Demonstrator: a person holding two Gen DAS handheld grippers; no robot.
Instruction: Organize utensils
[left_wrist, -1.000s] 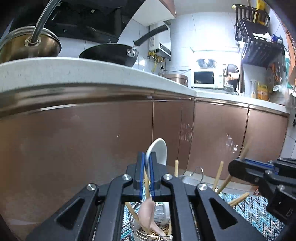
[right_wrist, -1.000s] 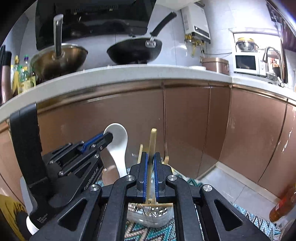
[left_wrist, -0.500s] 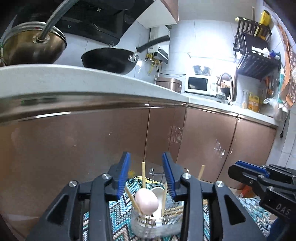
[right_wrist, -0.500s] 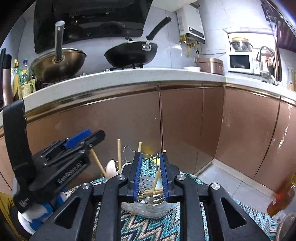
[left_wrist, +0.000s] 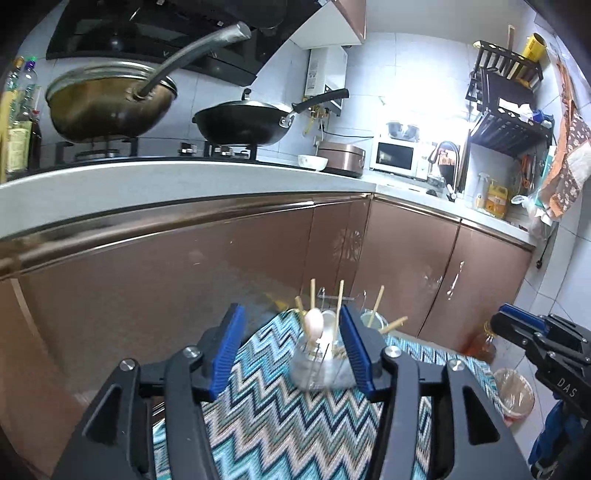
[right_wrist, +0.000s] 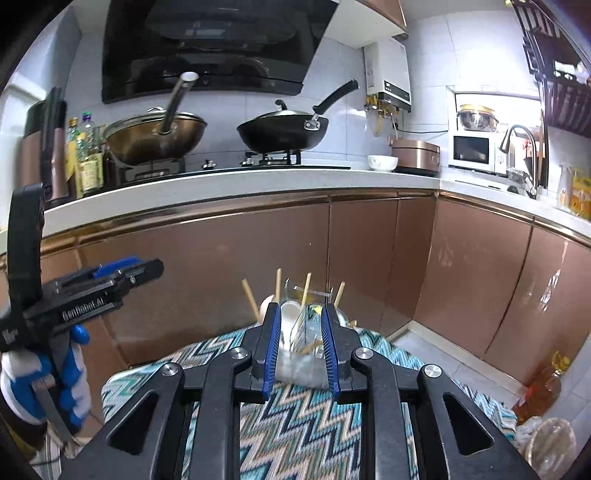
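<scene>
A metal wire utensil holder (left_wrist: 321, 363) stands on a zigzag-patterned cloth (left_wrist: 280, 417). It holds several wooden chopsticks (left_wrist: 339, 302) and white spoons (left_wrist: 314, 325), standing upright. My left gripper (left_wrist: 291, 325) is open and empty, pulled back above the cloth, in front of the holder. In the right wrist view the holder (right_wrist: 301, 354) sits just beyond my right gripper (right_wrist: 300, 321), which is open and empty. The left gripper (right_wrist: 122, 273) shows at the left of that view.
Brown cabinet fronts (right_wrist: 369, 266) stand behind the cloth. On the counter above are a gold wok (right_wrist: 155, 136) and a black wok (right_wrist: 284, 131). An oil bottle (right_wrist: 539, 391) and a plastic cup (left_wrist: 515, 391) stand on the floor at the right.
My left gripper let go of the white spoon and my right let go of the chopstick, both into the holder. Both opened and drew back and up from the holder.
</scene>
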